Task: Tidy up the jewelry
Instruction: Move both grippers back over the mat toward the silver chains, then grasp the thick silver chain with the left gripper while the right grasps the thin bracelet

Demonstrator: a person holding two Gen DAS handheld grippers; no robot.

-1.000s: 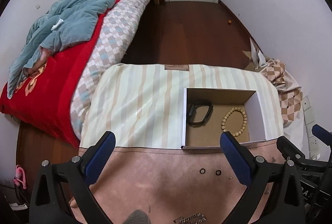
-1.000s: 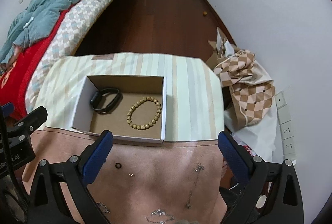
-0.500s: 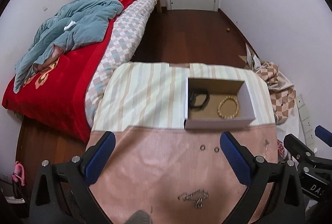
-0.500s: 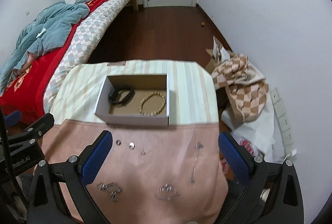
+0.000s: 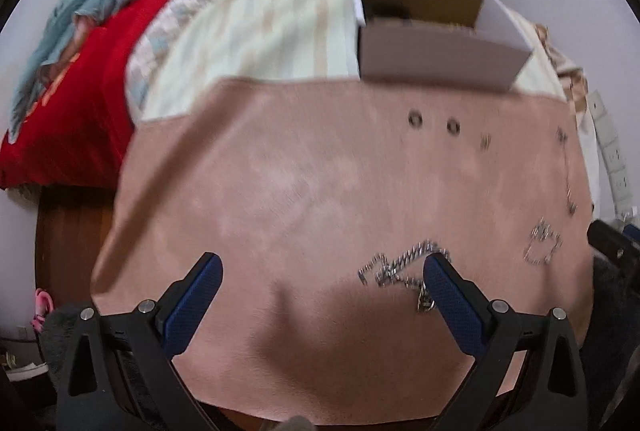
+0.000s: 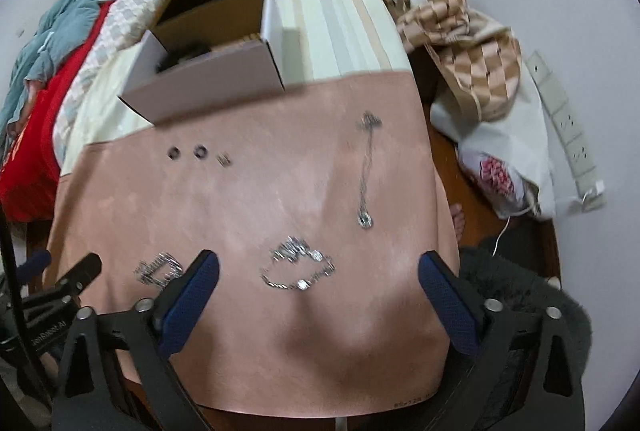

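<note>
**Carefully now: fine chains on soft cloth, and both claws empty**

Starting at the left of the right wrist view, your left gripper (image 6: pixel 52 275) shows only as a dark frame at the lower left edge. Its own camera shows the blue pads (image 5: pixel 192 299) spread wide with nothing between them. The curb chain (image 5: pixel 404 267) lies just beside its right-hand pad, low and right of centre in that frame. If you close from where you stand, you risk pinching only one end, and the rest will drag across the pink cloth (image 6: pixel 248 199) and bunch it.

Moving right, the two dark rings (image 6: pixel 186 152) and a tiny stud (image 6: pixel 225 159) sit in a row in the upper left of the right wrist frame, near the front wall of the cardboard box (image 6: pixel 208 87). They are small enough to slip out of wide pads or be flicked off the cloth.

At centre, your right gripper (image 6: pixel 318 287) is also spread apart and empty, with the looped bracelet (image 6: pixel 298 267) lying between its fingers. A grab there may catch cloth along with links.

Further right, the pendant necklace (image 6: pixel 366 167) stretches in a line toward the table's right edge, and a careless tug could send it over the side. Motion blur smears both frames, so judge contact slowly.
</note>
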